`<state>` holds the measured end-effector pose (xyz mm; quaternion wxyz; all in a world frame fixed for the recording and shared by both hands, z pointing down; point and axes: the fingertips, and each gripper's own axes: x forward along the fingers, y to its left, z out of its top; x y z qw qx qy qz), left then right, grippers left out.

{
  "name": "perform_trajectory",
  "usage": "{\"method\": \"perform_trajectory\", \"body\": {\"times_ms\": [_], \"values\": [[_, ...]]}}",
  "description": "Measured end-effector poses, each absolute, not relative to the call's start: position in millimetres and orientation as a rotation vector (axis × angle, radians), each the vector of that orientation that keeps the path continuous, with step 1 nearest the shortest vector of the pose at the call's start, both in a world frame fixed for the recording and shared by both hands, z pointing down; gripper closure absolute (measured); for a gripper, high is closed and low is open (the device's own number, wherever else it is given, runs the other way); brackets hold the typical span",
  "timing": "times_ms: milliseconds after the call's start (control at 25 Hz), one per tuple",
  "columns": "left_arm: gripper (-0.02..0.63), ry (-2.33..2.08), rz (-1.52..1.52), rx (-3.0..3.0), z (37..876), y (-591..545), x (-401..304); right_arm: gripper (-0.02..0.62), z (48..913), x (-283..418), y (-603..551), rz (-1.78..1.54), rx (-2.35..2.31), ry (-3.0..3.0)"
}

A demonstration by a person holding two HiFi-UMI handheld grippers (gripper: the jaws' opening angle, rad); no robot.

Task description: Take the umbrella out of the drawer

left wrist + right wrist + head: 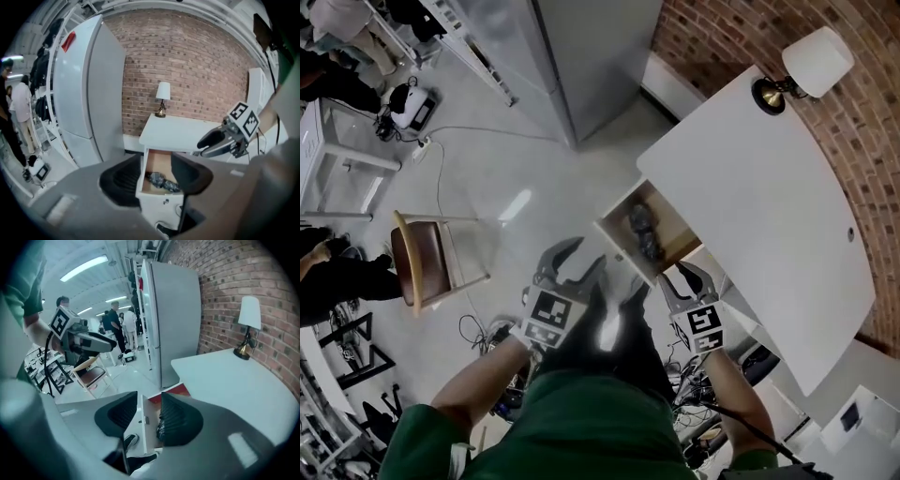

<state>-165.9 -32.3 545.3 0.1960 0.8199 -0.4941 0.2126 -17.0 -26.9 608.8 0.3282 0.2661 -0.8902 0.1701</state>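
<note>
**A:** As head cam shows it, L gripper [581,262] is spread wide and R gripper [680,281] about half open. Both empty, forearms angled down twd drawer [619,239].

**B:** Umbrella?

**A:** Umbrella [644,230] lies folded in the open drawer, at table [750,216] edge.

**B:** L gripper view?

**A:** Jaws apart, nothing on pads. Umbrella sits beyond, open air btwn.

**B:** R gripper view?

**A:** Jaws parted. Drawer front shows btwn them, untouched.

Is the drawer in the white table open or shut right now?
Open. The drawer is pulled out from the white table, its wooden inside exposed, with the dark folded umbrella lying in it.
</note>
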Motion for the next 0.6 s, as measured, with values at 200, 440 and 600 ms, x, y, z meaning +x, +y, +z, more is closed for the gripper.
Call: {"method": "perform_trajectory", "body": {"times_ms": [200, 440, 600], "values": [[0.405, -1.385, 0.681, 2.207, 594, -34, -165, 0.428, 700, -27, -43, 0.588, 0.707, -2.236], [0.408, -1.398, 0.732, 2.110, 650, -49, -152, 0.413, 787, -18, -82, 0.680, 0.743, -2.156], [0.408, -1.374, 0.761, 2.069, 685, -47, -147, 0.405, 836, -17, -91, 0.717, 0.718, -2.100]]}}
